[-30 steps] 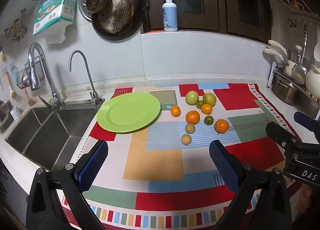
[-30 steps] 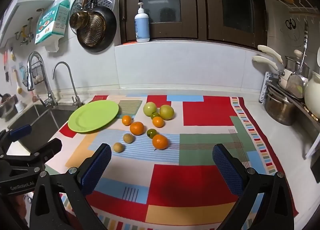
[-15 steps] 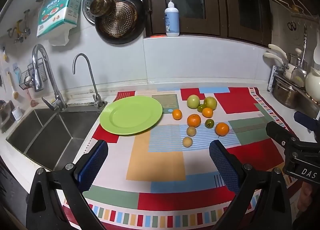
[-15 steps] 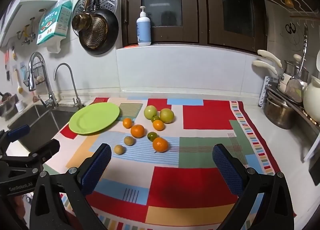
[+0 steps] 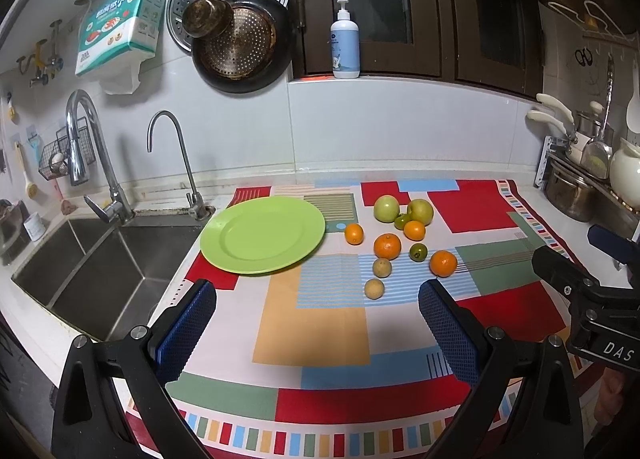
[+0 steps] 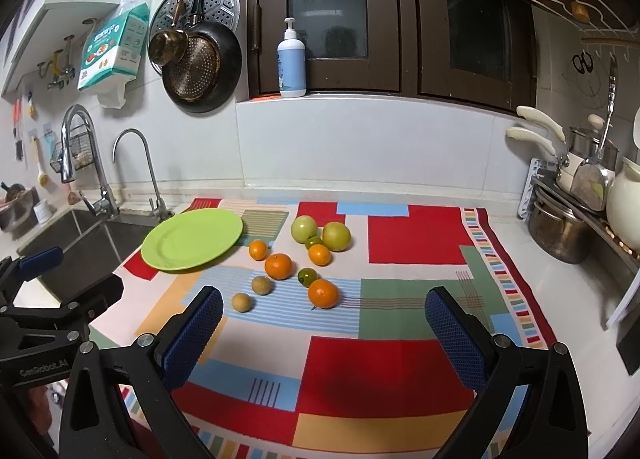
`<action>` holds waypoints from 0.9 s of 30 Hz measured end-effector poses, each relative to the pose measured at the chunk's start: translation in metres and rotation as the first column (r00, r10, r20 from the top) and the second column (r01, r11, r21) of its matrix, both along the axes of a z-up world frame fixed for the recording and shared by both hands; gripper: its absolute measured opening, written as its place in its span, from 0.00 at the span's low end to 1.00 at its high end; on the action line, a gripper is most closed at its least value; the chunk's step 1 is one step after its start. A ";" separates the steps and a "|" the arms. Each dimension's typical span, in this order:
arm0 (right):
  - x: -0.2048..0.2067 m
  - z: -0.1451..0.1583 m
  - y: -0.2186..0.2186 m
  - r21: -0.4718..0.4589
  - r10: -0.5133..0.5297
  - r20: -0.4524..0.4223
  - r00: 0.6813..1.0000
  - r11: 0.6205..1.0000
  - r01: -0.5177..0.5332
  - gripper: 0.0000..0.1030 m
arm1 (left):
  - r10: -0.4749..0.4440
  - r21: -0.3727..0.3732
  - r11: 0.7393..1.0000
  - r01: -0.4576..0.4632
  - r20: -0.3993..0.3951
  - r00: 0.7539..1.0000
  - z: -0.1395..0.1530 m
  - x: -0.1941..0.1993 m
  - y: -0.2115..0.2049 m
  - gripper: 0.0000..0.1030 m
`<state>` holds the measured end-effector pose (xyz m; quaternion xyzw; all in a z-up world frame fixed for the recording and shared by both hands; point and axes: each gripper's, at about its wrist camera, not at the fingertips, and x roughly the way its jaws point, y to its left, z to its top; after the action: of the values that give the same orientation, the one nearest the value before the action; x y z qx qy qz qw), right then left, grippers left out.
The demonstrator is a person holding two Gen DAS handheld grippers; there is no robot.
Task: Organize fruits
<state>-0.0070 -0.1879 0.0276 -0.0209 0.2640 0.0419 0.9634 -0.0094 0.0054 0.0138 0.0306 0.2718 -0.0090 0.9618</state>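
Note:
A green plate [image 5: 262, 233] [image 6: 193, 238] lies empty on the patterned mat by the sink. To its right sits a cluster of fruit: two green apples [image 5: 386, 208] [image 6: 304, 228], several oranges [image 5: 387, 246] [image 6: 323, 293], two small dark green citrus [image 5: 418, 252] [image 6: 307, 276] and two small brown fruits [image 5: 374, 288] [image 6: 242, 302]. My left gripper [image 5: 316, 311] is open and empty, held above the mat's front. My right gripper [image 6: 322, 321] is open and empty, in front of the fruit. Each gripper shows at the edge of the other's view.
A steel double sink [image 5: 80, 263] with two taps [image 5: 188, 183] lies left of the mat. Pots and a white kettle [image 6: 568, 227] stand on a rack at the right. A soap bottle [image 5: 345, 45] stands on the ledge; pans hang on the wall.
Both grippers have risen and tilted slightly, so the plate and fruit sit a little lower in both views. Nothing on the mat has moved.

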 end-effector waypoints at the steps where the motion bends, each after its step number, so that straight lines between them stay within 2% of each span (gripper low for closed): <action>1: 0.000 0.000 0.000 0.000 -0.002 0.001 1.000 1.000 0.002 0.99 | -0.002 -0.001 1.000 0.002 0.001 1.000 0.000 0.000 0.000 1.00; 27: 0.000 0.003 -0.002 0.011 0.002 0.010 1.000 1.000 -0.002 0.99 | -0.010 -0.007 1.000 0.010 0.024 1.000 0.004 -0.003 -0.002 1.00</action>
<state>-0.0074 -0.1903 0.0311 -0.0162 0.2589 0.0444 0.9648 -0.0121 0.0032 0.0178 0.0285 0.2599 -0.0144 0.9651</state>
